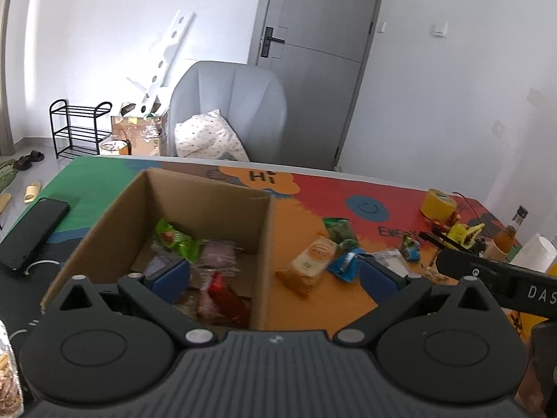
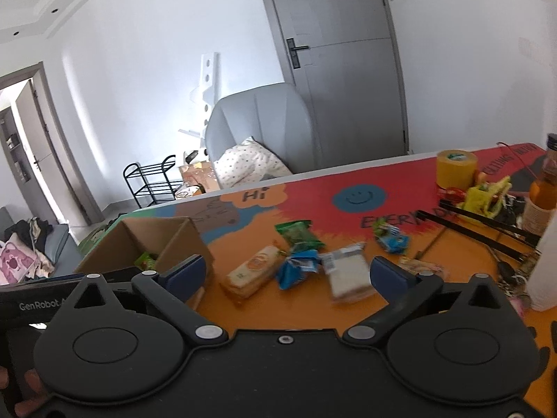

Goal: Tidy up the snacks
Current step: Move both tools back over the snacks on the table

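Left gripper [image 1: 273,271]: jaws spread wide, nothing between the blue pads; it hangs over the near right corner of the cardboard box, one finger above the box's inside, the other above the table to the box's right.
Right gripper [image 2: 285,273]: jaws spread wide, gripping nothing; it hangs over the loose snacks on the table, and its blue pads touch none of them.
Cardboard box [image 1: 115,216]: open-topped, standing on the table's left part, over the green and orange print.
Snacks in the box: a green packet [image 1: 175,238], a pale pinkish one [image 1: 219,254] and a red one [image 1: 226,296] lie on the bottom; motion blur leaves it unclear whether more lie under them.
Snacks outside the box: an orange-and-cream biscuit pack [image 2: 252,271] lies nearest the box; beside it a blue wrapper [image 2: 296,270], a white packet [image 2: 348,275], a green packet [image 2: 299,235] farther back, and a small blue-green one [image 2: 391,238] to the right.
Table [image 2: 410,181]: covered with a bright printed cloth bearing "Hi" and a smiley face.
Right end of table: a yellow tape roll [image 2: 456,169], a bottle of orange liquid [image 2: 546,184] and a heap of small clutter.
Left end of table: a black phone [image 1: 33,235] lies flat beside the box.
Behind: a grey armchair [image 1: 229,104] with a dotted cushion, and a grey door [image 1: 320,52].
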The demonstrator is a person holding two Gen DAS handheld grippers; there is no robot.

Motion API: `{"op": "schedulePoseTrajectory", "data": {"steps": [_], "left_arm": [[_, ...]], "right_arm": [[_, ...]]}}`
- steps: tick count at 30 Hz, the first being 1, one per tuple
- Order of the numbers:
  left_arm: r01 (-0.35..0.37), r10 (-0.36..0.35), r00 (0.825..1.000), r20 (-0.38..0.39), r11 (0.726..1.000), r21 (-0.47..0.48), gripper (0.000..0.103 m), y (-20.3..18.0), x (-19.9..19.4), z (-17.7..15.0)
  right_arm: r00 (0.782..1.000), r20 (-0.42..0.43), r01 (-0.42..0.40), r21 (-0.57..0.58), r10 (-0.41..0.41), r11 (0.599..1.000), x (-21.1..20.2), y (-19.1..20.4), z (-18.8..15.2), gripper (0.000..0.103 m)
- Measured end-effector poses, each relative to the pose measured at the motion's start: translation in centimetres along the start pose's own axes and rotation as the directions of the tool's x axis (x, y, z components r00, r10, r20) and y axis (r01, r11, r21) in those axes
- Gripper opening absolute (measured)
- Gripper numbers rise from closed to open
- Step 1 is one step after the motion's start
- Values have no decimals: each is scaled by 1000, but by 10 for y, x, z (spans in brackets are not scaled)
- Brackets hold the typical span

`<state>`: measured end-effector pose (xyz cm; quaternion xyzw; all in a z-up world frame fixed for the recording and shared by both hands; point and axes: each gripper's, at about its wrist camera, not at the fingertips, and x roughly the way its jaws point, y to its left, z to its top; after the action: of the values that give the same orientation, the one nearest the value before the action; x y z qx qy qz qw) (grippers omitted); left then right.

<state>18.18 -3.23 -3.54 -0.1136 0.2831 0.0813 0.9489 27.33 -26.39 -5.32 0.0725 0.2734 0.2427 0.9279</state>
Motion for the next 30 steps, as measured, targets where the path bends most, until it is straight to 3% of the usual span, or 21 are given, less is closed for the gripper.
{"op": "schedulePoseTrajectory", "data": {"steps": [19,25,30], "left_arm": [[80,-79,996,-33,995,51,102,-58,29,-5],[75,-74,997,-26,997,37,93,-68,47,-4],[80,-77,996,-48,996,43,78,-76,66,-3]], "right_arm": [[998,-5,63,88,-62,994,-3,-70,-10,100],[998,-21,59,126,-57,990,11,-89,-11,91],[998,-36,58,140,-53,988,27,-99,-10,86]]}}
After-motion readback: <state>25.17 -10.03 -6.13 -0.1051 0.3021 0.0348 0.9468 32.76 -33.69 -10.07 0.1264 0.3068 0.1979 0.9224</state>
